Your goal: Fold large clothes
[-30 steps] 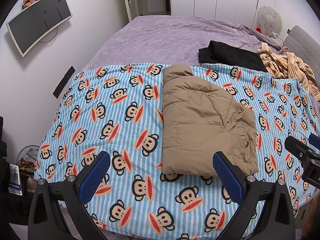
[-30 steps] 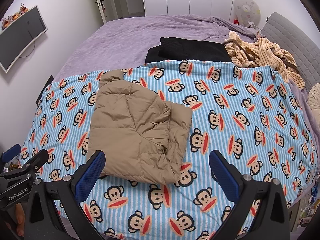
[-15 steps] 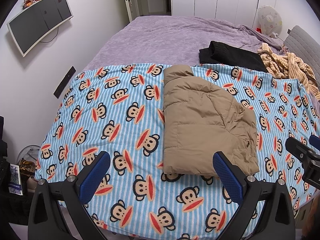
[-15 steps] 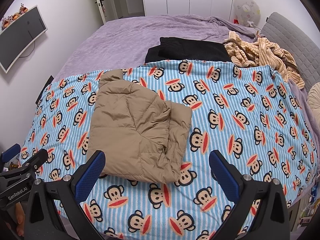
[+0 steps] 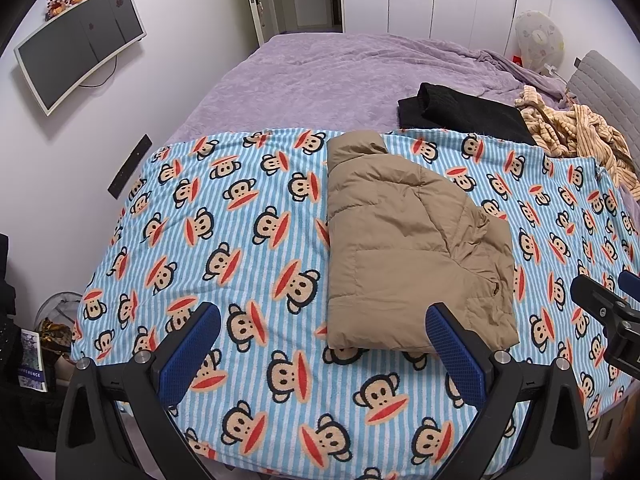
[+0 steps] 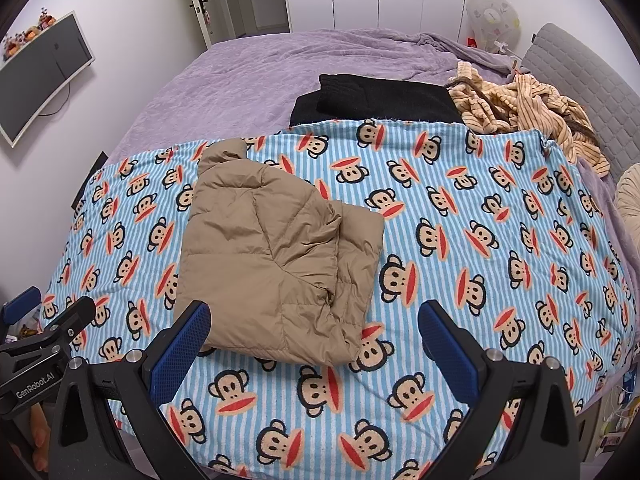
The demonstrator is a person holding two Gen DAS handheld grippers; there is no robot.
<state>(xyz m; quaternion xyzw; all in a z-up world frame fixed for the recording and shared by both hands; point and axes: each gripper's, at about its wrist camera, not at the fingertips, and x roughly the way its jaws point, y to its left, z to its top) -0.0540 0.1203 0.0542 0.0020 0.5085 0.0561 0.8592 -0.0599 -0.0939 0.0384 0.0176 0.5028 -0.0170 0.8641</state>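
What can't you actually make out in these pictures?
- Tan jacket: underside and inner folds, hidden by its own top layer, both views.
- Black garment: near edge tucked under the monkey blanket.
- Book: cut by the left view's edge, title too small.

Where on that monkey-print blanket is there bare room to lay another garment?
Two patches of the blue striped monkey blanket lie free: a wide one right of the folded tan puffer jacket, and one left of it toward the wall. The far right is crowded by black folded clothes and a striped beige heap.

Black tool [image 5: 322, 350] frames, blue textured pads [image 6: 180, 346], silver screws, white "GenRobot.AI" lettering
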